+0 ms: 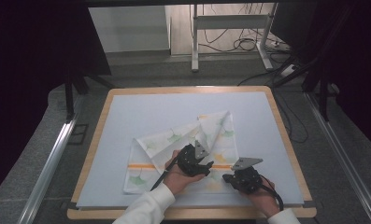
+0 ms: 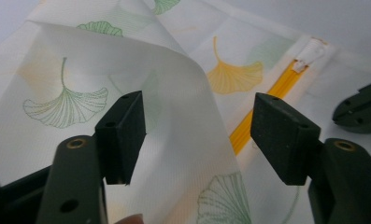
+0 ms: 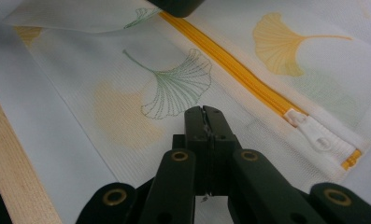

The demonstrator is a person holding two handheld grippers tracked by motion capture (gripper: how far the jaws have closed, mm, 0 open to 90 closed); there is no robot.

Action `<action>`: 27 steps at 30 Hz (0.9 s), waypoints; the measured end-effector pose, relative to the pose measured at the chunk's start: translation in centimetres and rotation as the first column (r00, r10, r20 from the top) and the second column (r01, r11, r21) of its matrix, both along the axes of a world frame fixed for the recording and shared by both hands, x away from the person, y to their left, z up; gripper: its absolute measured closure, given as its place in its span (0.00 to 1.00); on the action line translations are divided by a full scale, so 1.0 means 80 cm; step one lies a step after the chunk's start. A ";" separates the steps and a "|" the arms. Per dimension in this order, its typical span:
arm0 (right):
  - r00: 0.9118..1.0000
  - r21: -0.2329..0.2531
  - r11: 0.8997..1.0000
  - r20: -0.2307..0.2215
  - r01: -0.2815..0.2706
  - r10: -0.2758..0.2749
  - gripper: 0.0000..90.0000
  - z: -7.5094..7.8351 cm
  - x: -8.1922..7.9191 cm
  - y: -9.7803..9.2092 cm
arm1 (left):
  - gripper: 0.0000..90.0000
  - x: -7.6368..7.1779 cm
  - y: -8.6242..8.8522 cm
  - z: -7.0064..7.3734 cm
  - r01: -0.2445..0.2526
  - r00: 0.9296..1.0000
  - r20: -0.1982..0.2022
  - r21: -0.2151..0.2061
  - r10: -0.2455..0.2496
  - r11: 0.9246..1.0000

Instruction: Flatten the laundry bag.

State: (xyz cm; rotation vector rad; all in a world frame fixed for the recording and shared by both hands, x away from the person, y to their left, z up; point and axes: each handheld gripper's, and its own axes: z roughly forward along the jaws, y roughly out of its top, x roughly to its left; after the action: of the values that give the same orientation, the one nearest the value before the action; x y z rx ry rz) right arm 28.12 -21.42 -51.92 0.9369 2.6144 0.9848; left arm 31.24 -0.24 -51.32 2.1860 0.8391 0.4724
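Note:
A white mesh bag printed with green and yellow ginkgo leaves lies on the mat, one corner folded over toward the back. A yellow zipper runs across it, and its white pull sits at one end. My left gripper is open over the bag's middle. In the left gripper view a raised fold of the bag stands between the spread jaws of the left gripper. My right gripper is at the bag's near right part. Its jaws are pressed together just over the mesh, beside the zipper.
A pale blue mat covers a wooden-rimmed table. The wooden edge runs close to the bag on one side. Metal frame legs and cables stand on the floor behind the table.

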 end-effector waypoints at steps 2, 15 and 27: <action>1.000 0.001 1.000 -0.002 0.001 -0.001 0.99 0.000 0.000 0.000 | 0.41 0.002 -0.002 -0.003 -0.002 1.000 -0.007 0.005 0.002 1.000; 1.000 -0.003 1.000 0.005 -0.006 0.006 0.99 0.000 0.000 0.000 | 0.73 0.004 -0.005 -0.012 -0.010 1.000 -0.014 0.004 0.010 1.000; 1.000 -0.003 1.000 0.010 -0.011 0.011 0.99 0.000 0.001 0.000 | 0.99 0.008 0.008 -0.009 0.019 0.999 -0.043 -0.012 -0.019 1.000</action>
State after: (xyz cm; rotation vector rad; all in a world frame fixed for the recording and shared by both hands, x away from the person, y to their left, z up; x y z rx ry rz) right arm 28.19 -21.40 -51.95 0.9163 2.6150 0.9846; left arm 31.84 0.39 -52.02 2.1982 0.8412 0.4117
